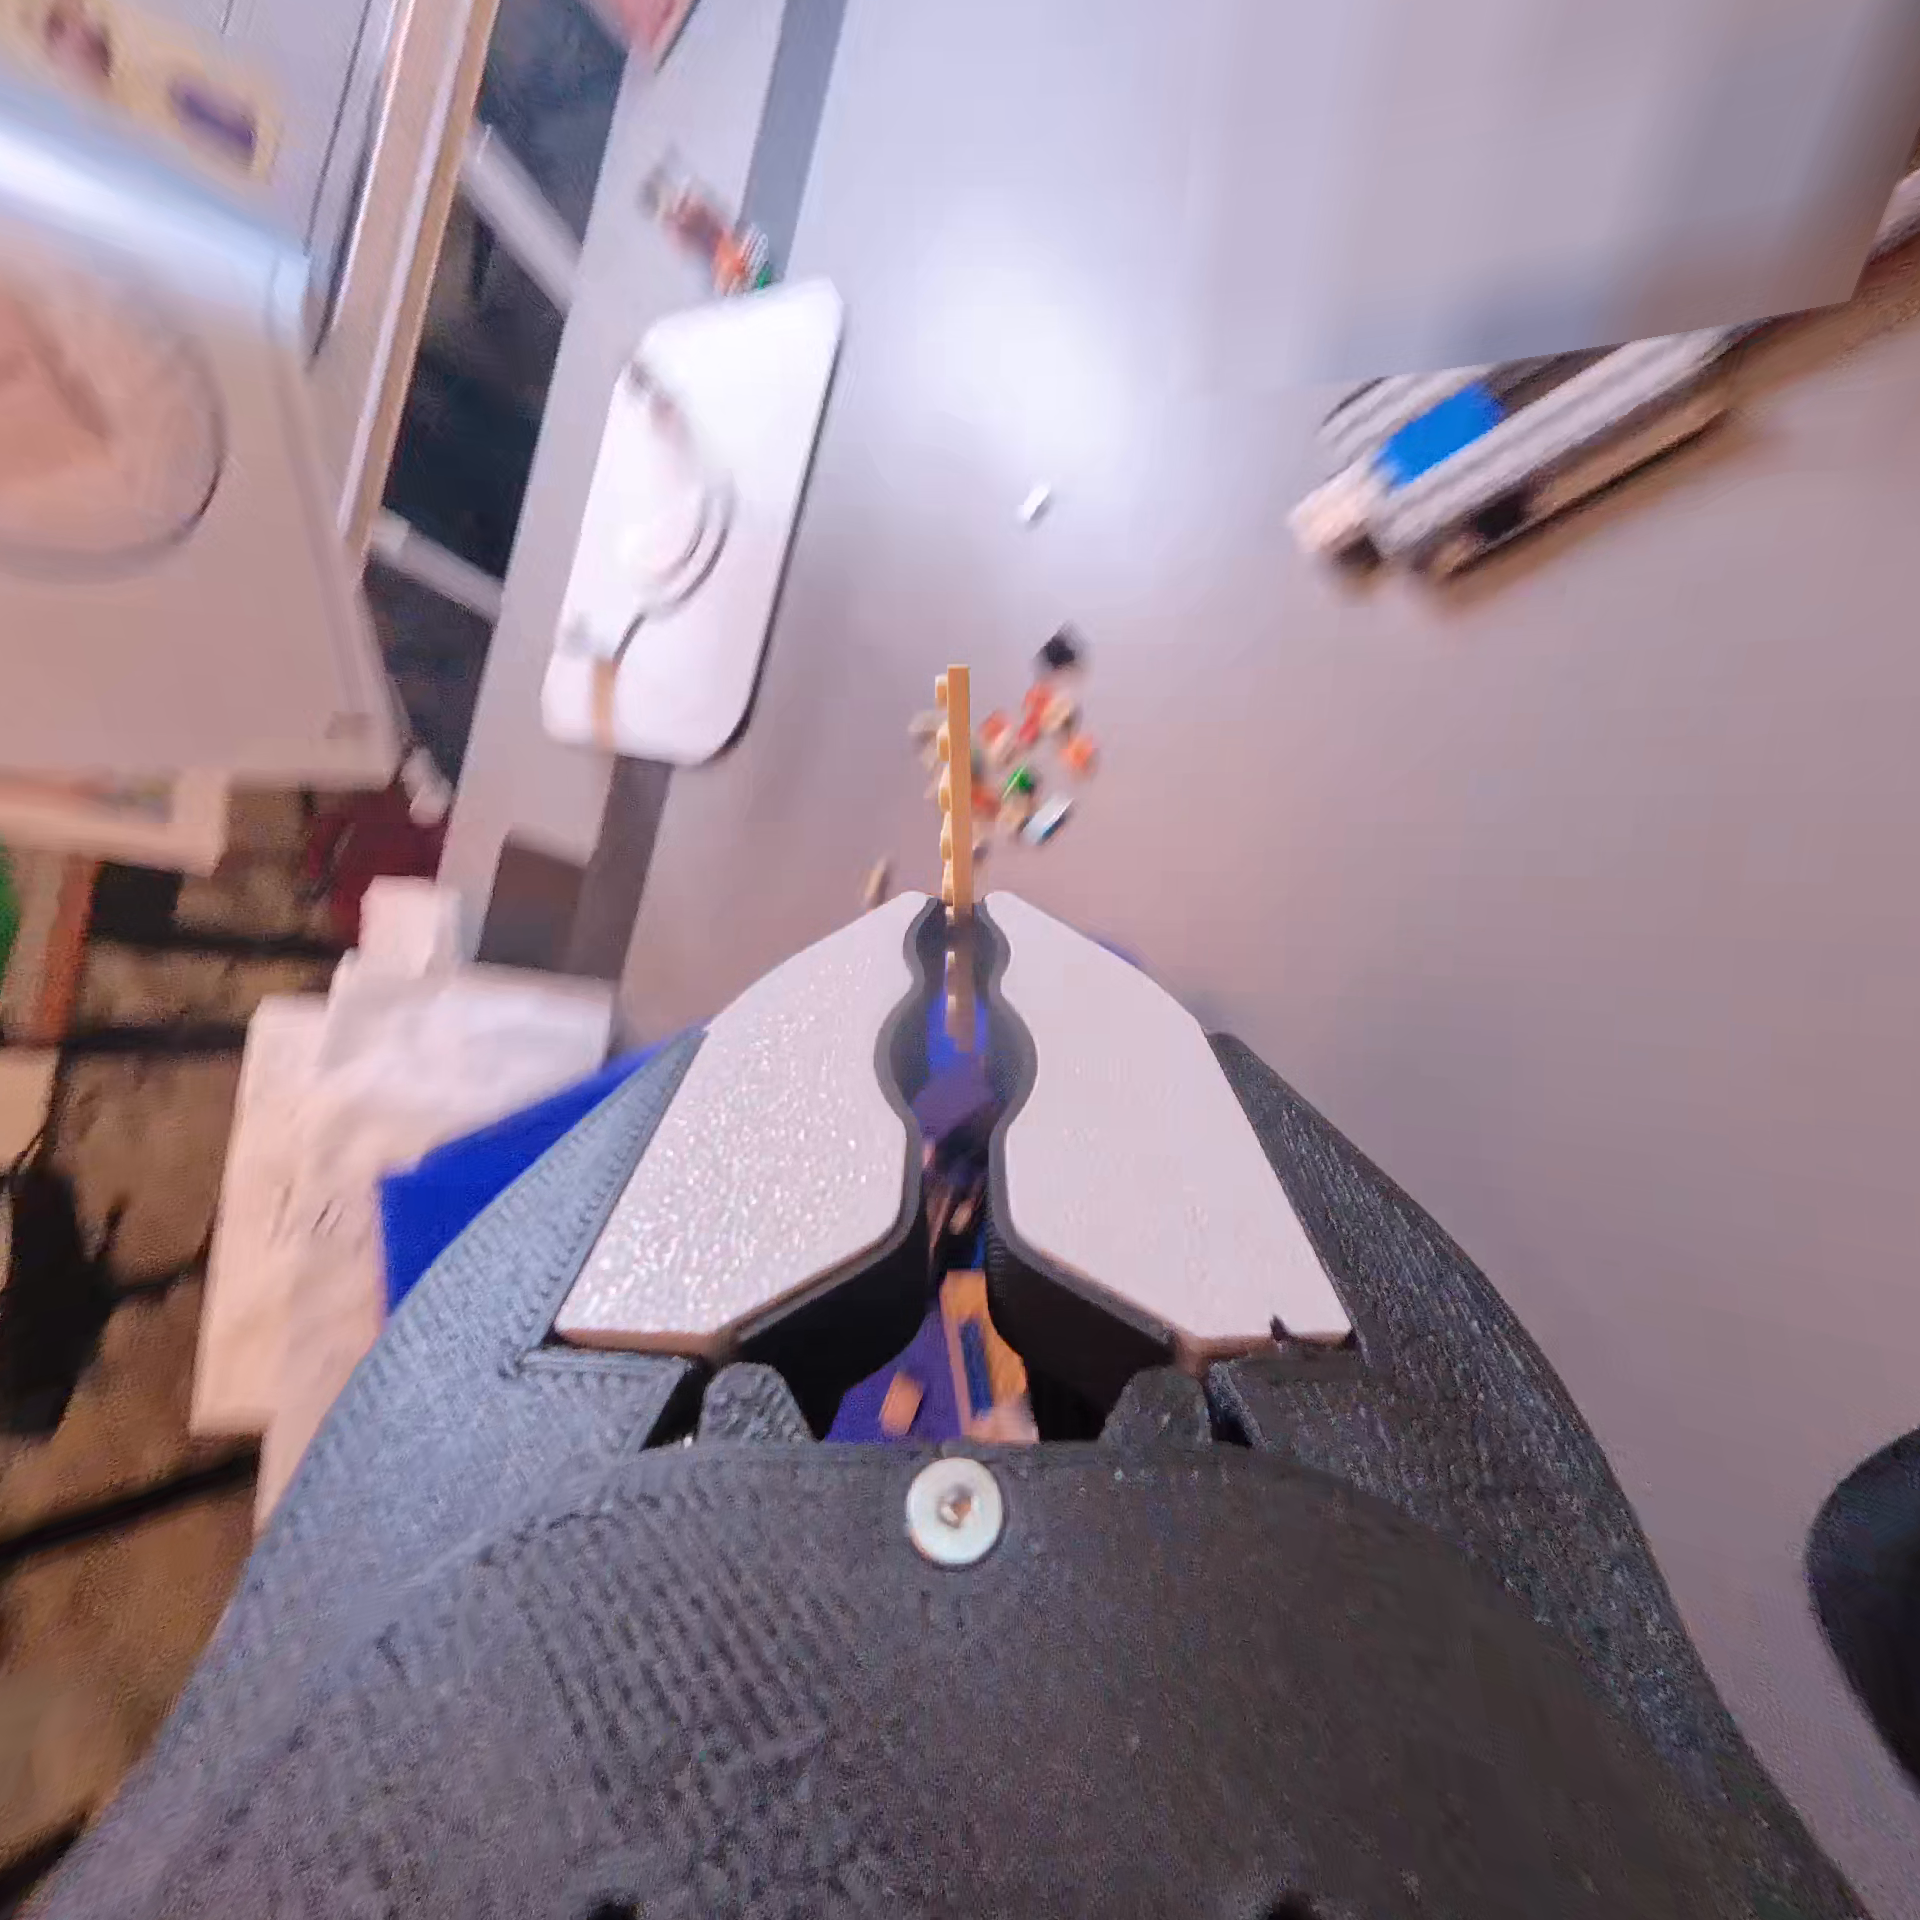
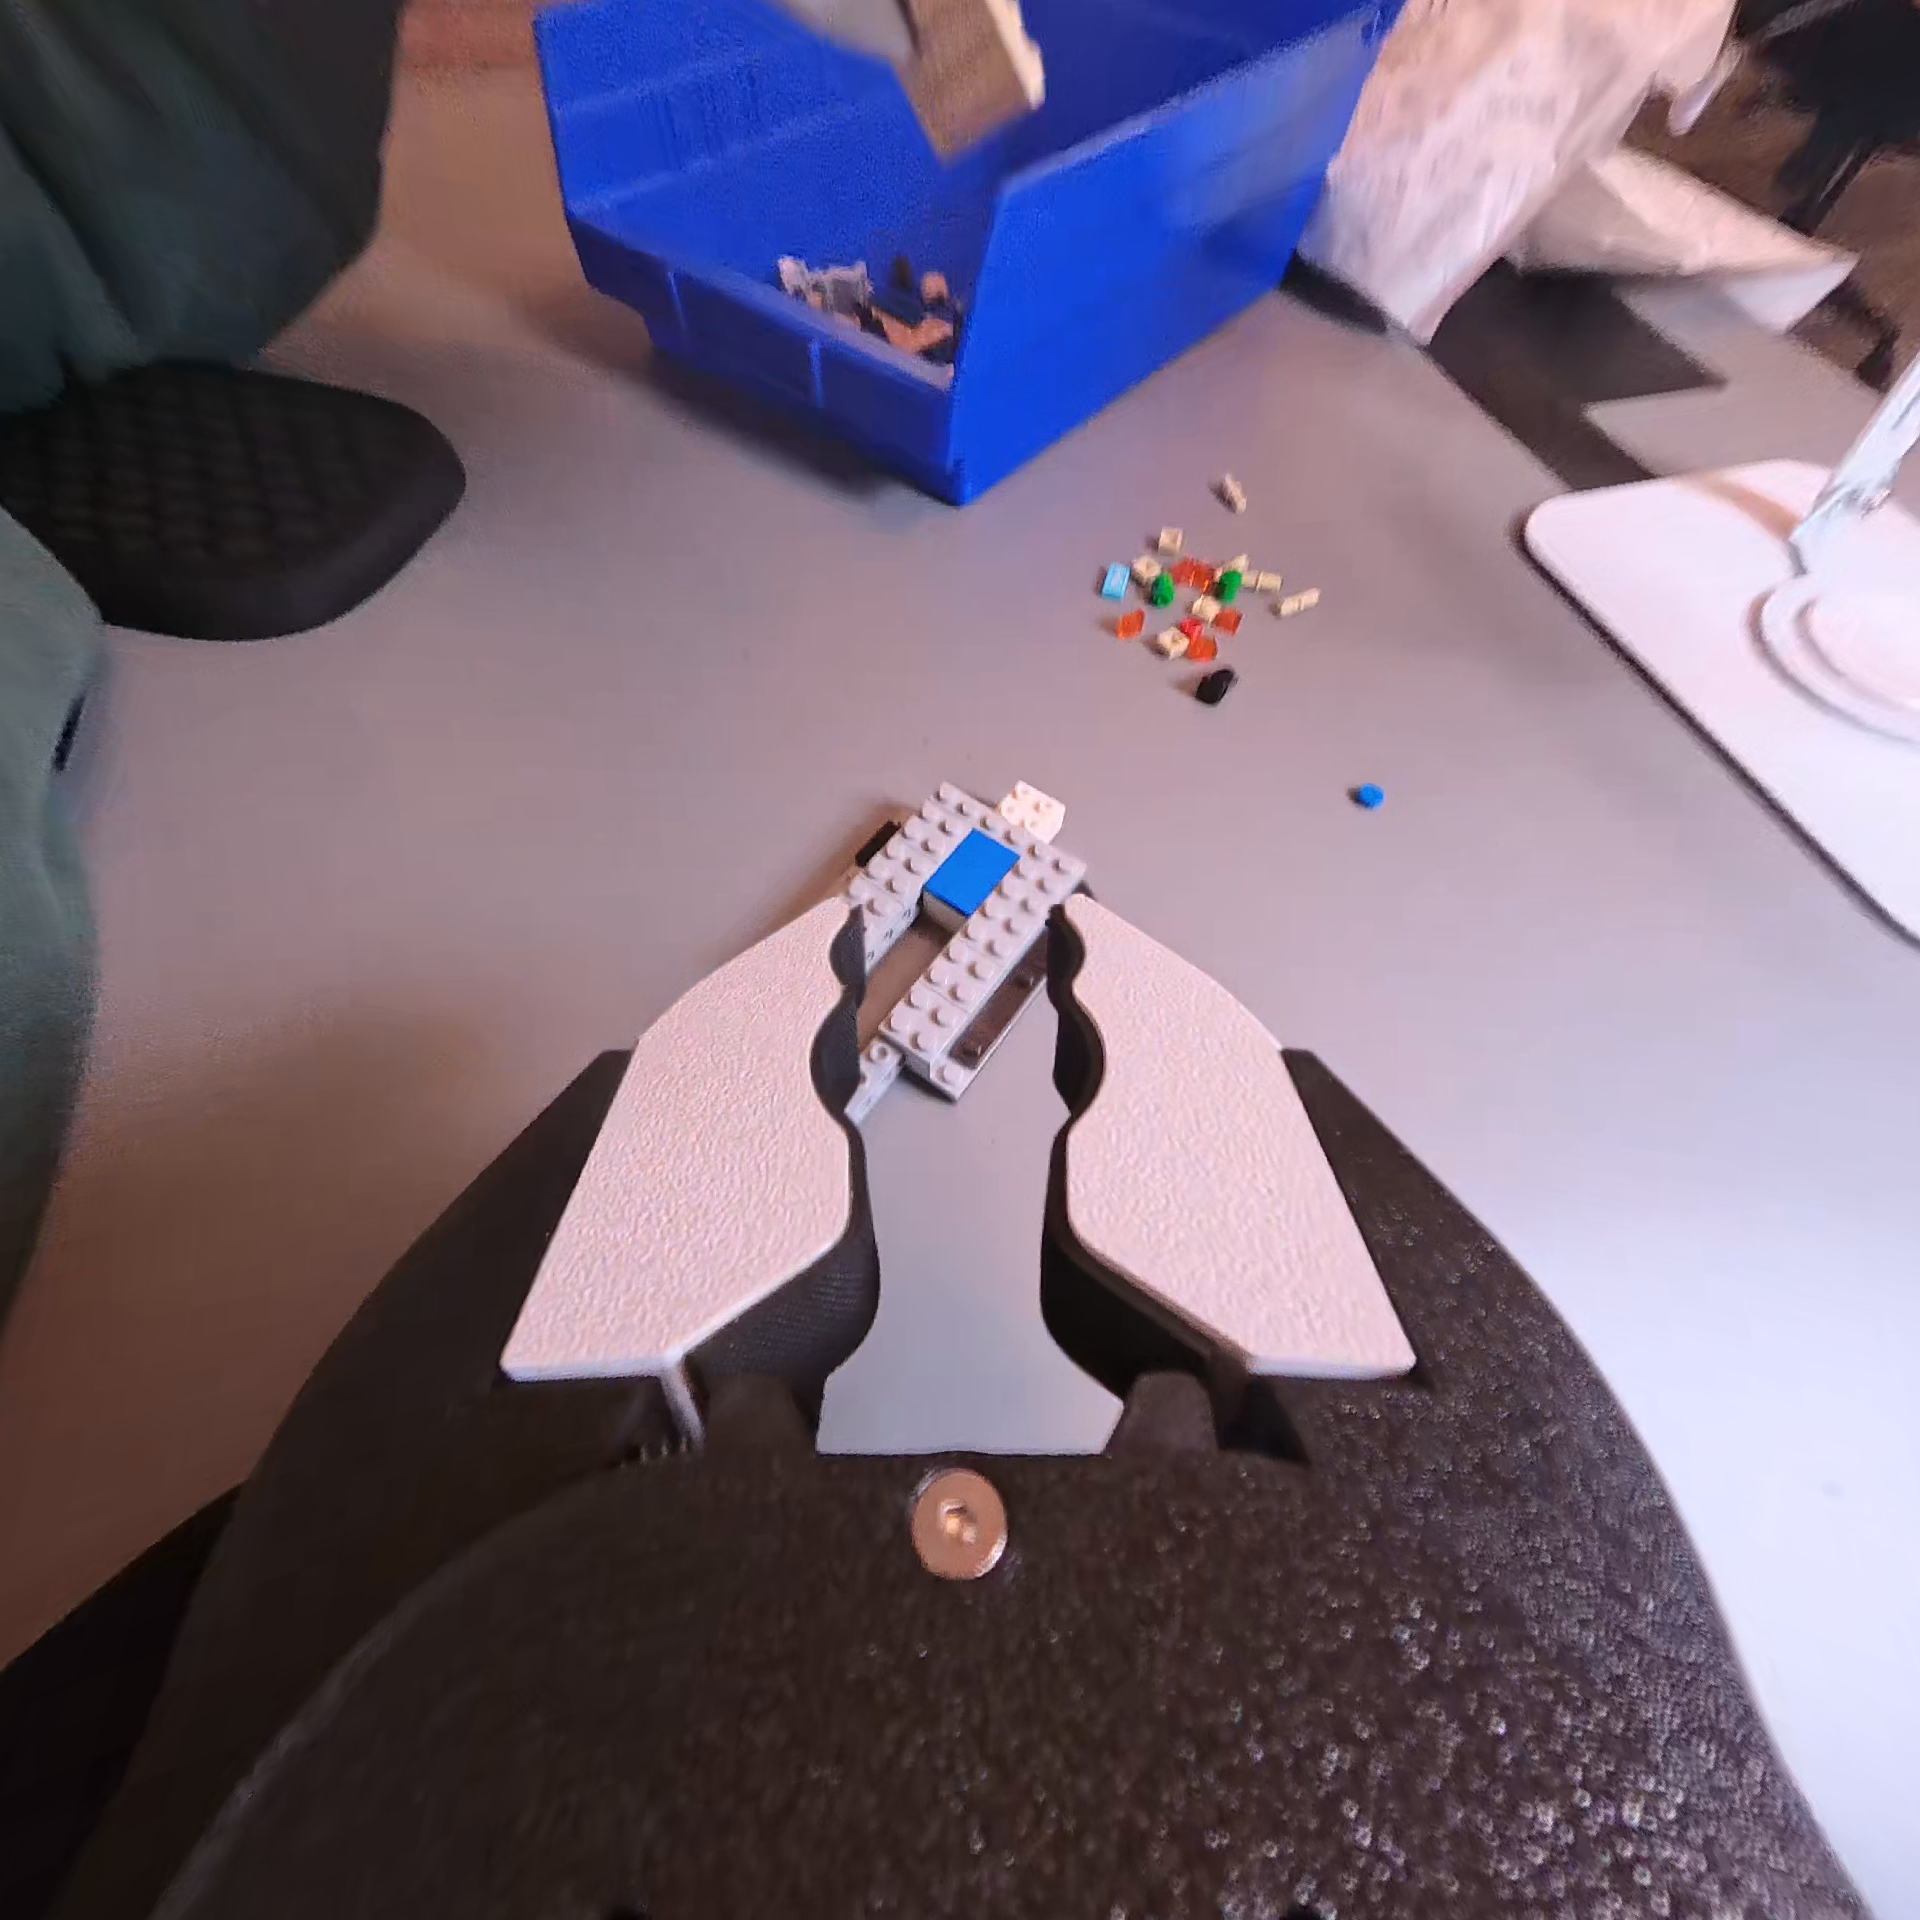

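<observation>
My left gripper (image 1: 961, 909) is shut on a thin tan studded plate (image 1: 957, 790), which sticks straight out past the fingertips, held edge-on above the grey table (image 1: 1351, 935). My right gripper (image 2: 951, 920) is open low over the table. A grey brick model with a blue tile on top (image 2: 971, 914) lies on the table with its near end between the fingers; the pads do not clamp it. The same model shows blurred at the far right of the left wrist view (image 1: 1507, 457).
A pile of small loose coloured pieces (image 2: 1195, 603) lies beyond the model, with a lone blue stud (image 2: 1368, 796) to its right. A blue bin (image 2: 1091, 312) holding pieces stands at the back. There is a white stand base (image 2: 1714, 623) at right and a black chair armrest (image 2: 208, 499) at left. Some 20 centimetres of space lies between my two pairs of fingers.
</observation>
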Action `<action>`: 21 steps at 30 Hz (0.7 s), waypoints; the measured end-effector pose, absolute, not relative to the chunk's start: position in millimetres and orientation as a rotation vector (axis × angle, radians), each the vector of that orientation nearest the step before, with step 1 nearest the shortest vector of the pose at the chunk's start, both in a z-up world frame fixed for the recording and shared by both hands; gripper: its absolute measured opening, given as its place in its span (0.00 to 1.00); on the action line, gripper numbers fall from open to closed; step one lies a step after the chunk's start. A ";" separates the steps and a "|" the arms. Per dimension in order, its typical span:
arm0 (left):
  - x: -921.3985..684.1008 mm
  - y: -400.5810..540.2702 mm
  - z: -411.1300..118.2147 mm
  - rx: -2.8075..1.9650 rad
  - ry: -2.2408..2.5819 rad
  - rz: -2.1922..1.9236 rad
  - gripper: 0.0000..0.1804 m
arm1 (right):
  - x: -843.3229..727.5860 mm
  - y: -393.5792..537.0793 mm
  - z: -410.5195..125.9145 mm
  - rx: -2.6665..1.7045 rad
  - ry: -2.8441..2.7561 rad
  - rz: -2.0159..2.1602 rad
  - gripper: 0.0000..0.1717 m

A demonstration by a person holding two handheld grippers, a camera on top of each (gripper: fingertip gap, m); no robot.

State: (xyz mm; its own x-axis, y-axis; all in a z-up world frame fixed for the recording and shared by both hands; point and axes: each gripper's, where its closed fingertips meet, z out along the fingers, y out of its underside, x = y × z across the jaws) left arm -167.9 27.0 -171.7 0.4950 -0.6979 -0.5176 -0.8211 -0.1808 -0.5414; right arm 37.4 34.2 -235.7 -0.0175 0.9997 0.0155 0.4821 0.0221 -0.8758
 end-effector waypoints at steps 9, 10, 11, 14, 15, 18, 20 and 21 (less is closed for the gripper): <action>-261.0 16.8 -212.5 -2.294 1.096 0.318 0.03 | 41.3 9.0 -294.3 -1.861 -1.831 0.728 0.43; -261.2 15.9 -215.4 -2.306 1.100 0.302 0.03 | 41.6 7.9 -297.7 -1.873 -1.849 0.693 0.44; -261.1 16.1 -216.5 -2.302 1.106 0.301 0.03 | 42.2 7.3 -300.8 -1.881 -1.868 0.664 0.43; -255.4 15.3 -214.9 -2.281 1.109 0.262 0.18 | 44.7 9.4 -305.0 -1.889 -1.896 0.636 0.40; -251.1 17.1 -210.8 -2.249 1.105 0.252 0.22 | 47.0 11.5 -305.0 -1.890 -1.906 0.631 0.39; -217.0 19.3 -195.8 -2.099 1.144 0.133 0.25 | 55.0 15.4 -305.1 -1.871 -1.966 0.621 0.37; -179.4 14.8 -189.6 -1.998 1.201 -0.026 0.23 | 59.6 15.5 -305.2 -1.821 -2.038 0.619 0.36; -157.7 10.7 -189.5 -1.948 1.243 -0.116 0.21 | 61.7 14.6 -305.1 -1.781 -2.082 0.624 0.36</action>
State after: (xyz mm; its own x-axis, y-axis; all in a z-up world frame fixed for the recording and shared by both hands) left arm -157.7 10.7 -189.5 0.5119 -0.7952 -0.3250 -0.7212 -0.1923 -0.6655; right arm 61.7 14.6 -305.1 -0.1641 0.9859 -0.0327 0.8415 0.1226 -0.5262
